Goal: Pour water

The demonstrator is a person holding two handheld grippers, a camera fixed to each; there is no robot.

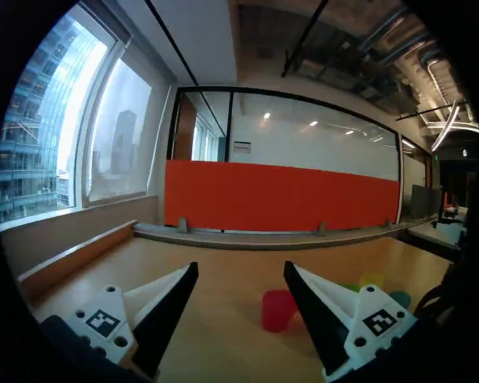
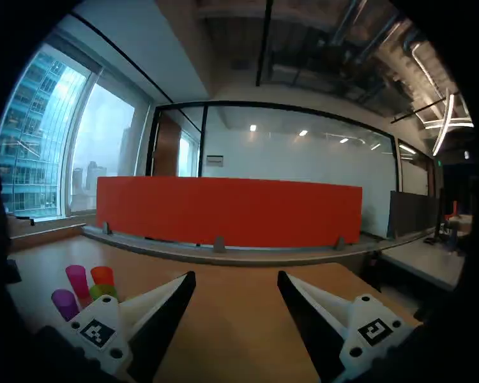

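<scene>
One green cup (image 2: pixel 101 292) half behind right claw (image 2: pixel 235 276)

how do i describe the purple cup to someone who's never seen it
Find the orange panel behind the desk. In the right gripper view, cups cluster on the desk's left. The purple cup is the nearest one, and the only purple.

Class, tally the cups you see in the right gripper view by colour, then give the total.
Purple cup: 1
Pink cup: 1
Orange cup: 1
Green cup: 1
Total: 4
</scene>
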